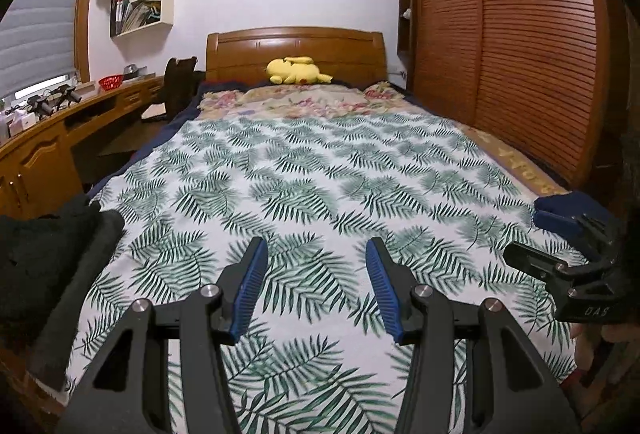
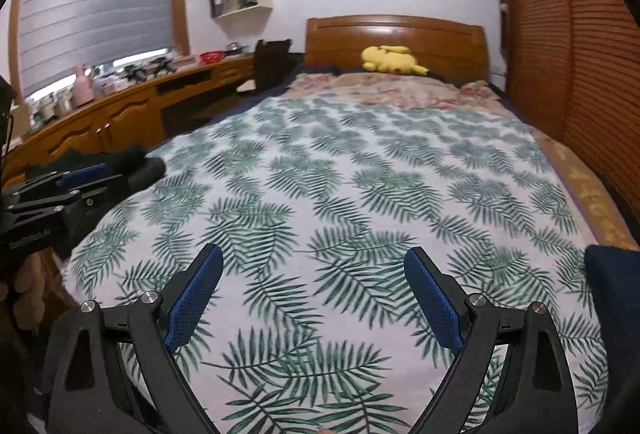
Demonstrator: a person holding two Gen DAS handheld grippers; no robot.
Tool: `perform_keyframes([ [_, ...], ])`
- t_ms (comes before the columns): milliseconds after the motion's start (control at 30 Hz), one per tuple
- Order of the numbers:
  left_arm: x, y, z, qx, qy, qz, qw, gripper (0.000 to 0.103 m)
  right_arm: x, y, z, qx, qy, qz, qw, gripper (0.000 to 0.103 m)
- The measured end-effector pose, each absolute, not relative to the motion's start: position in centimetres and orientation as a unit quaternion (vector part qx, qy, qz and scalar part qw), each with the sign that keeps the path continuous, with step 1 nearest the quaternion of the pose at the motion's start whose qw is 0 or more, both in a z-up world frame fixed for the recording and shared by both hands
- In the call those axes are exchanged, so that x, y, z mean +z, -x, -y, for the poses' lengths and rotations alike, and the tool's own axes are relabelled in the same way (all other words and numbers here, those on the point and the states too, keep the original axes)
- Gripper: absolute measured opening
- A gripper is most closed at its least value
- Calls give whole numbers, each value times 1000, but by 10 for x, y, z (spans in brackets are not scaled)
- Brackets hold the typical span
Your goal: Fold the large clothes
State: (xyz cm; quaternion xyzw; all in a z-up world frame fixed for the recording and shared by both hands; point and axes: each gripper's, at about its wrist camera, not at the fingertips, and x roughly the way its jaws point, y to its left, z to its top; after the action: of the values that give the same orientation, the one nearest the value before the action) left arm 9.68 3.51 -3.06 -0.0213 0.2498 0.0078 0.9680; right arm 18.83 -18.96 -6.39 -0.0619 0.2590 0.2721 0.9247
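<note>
A black garment [image 1: 48, 254] lies bunched at the left edge of the bed, on the white fern-print cover [image 1: 320, 185]; it also shows in the right wrist view [image 2: 124, 163]. A dark blue garment [image 1: 568, 209] lies at the bed's right edge, seen also in the right wrist view [image 2: 612, 298]. My left gripper [image 1: 316, 254] is open and empty above the cover near the foot of the bed. My right gripper [image 2: 312, 266] is open and empty beside it. The right gripper shows at the right edge of the left view [image 1: 532, 258].
A yellow plush toy [image 1: 298, 71] lies by the wooden headboard [image 1: 296, 45]. A floral blanket [image 1: 304, 101] covers the head end. A wooden desk [image 2: 120, 113] with small items runs along the left. A slatted wardrobe [image 1: 500, 33] stands close on the right.
</note>
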Motion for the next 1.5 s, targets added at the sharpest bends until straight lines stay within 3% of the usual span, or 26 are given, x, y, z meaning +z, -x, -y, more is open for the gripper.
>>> perform_keyframes([
  [767,43,-36,-4,-13,14,-206,978,50,27,-114,246,203,13,-171,964,98],
  [1500,49,-24,-3,1,13,-195,981,50,34,-97,249,196,14,-160,967,99],
])
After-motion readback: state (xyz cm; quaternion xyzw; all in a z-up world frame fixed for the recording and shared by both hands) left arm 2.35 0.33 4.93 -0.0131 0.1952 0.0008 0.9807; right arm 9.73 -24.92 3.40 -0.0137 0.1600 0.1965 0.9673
